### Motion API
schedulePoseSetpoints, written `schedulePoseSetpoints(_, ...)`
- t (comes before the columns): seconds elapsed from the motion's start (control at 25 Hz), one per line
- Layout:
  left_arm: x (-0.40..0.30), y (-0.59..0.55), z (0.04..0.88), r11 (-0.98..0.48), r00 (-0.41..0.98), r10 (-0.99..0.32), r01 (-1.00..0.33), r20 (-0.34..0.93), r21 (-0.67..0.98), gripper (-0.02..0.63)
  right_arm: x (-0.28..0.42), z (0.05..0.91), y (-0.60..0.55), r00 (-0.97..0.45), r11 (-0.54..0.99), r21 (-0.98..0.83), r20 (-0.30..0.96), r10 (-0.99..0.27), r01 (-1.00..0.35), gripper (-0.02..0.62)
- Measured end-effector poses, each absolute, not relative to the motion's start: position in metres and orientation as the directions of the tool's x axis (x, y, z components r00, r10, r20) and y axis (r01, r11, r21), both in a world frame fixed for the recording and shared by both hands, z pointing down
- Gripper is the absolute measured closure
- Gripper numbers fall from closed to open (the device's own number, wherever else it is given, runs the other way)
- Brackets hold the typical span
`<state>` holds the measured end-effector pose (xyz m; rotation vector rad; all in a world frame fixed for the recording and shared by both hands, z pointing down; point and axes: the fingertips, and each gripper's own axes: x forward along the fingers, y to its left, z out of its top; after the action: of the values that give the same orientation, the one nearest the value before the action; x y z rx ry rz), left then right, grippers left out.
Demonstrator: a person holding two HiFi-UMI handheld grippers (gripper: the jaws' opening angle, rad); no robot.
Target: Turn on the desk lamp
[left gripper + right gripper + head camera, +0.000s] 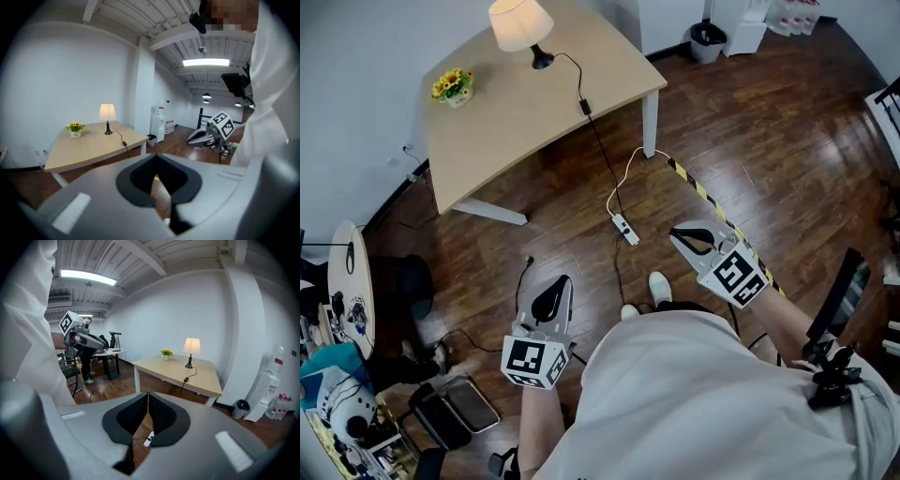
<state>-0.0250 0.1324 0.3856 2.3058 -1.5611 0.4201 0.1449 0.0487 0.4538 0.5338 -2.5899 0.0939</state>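
The desk lamp (521,25) with a cream shade and black base stands at the far corner of the light wooden table (516,112). I cannot tell whether it is lit. Its black cord carries an inline switch (584,107), runs off the table edge and ends at a white power strip (624,229) on the floor. Both grippers hang over the floor well short of the table. My left gripper (558,283) and my right gripper (677,232) are shut on nothing. The lamp (107,115) also shows in the left gripper view, and the lamp (191,348) in the right gripper view.
A small pot of yellow flowers (453,86) sits on the table's left side. Yellow-black tape (712,202) crosses the wood floor. A black bin (707,42) stands past the table. A round side table (347,281) and clutter fill the left edge. A water dispenser (269,394) stands far right.
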Motion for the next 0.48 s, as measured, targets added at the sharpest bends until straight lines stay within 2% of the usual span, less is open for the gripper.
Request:
schedulePoseSetpoints(0.24, -0.036, 0.171, 0.388, -0.382, 0.411, -0.828, -0.911, 0.382, 0.154, 0.586, 0.131, 0.432, 0.090, -0.800, 0.917, 0.016, 0.483, -0.357, -0.399, 0.587)
schedulePoseSetpoints(0.36, -0.037, 0.182, 0.391, -0.411, 0.447, -0.815, -0.894, 0.369, 0.177, 0.587, 0.126, 0.422, 0.109, -0.792, 0.909, 0.014, 0.485, -0.371, -0.417, 0.549)
schedulePoseSetpoints(0.48, -0.035, 0.193, 0.392, -0.447, 0.486, -0.801, -0.874, 0.350, 0.191, 0.586, 0.128, 0.416, 0.129, -0.783, 0.893, 0.019, 0.475, -0.403, -0.449, 0.545)
